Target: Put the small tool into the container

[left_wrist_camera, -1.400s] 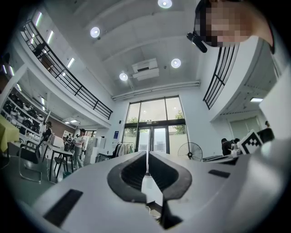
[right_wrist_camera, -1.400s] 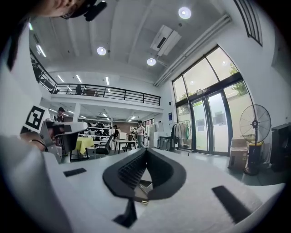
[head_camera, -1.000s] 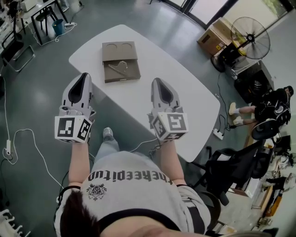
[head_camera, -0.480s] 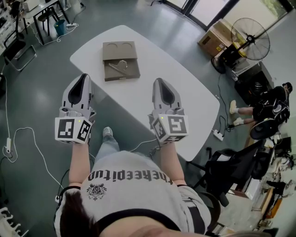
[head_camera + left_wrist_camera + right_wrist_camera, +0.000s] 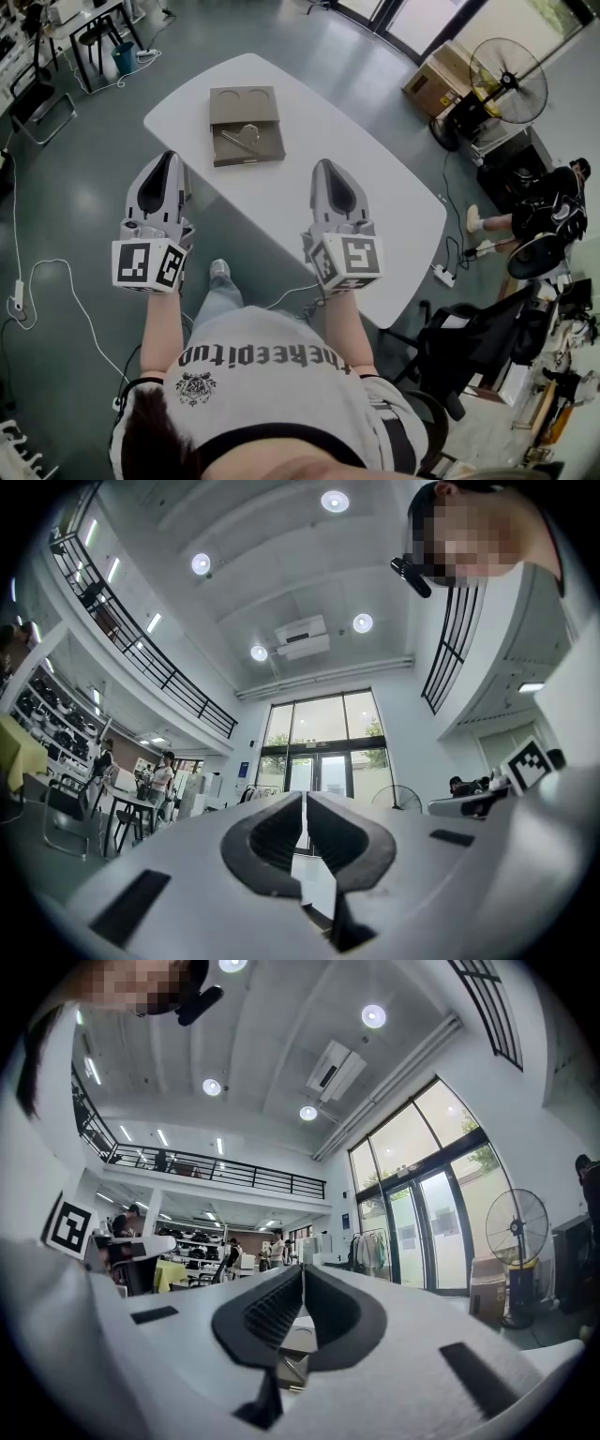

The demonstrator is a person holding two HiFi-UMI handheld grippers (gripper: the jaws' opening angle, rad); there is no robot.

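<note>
The small tool (image 5: 241,139) lies, seemingly loose, on the brown container (image 5: 268,152) near the worktop's (image 5: 375,187) far left corner, unmoved since a second ago. Left gripper (image 5: 169,156) and right gripper (image 5: 323,164) stay clenched and empty at the near edge. Bare worktop lies ahead.

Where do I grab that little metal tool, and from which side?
Probably the tool by its thin straight shaft, pinched across from above: it lies flat on the container, leaving no room underneath. Finer shape is too small to tell.
</note>
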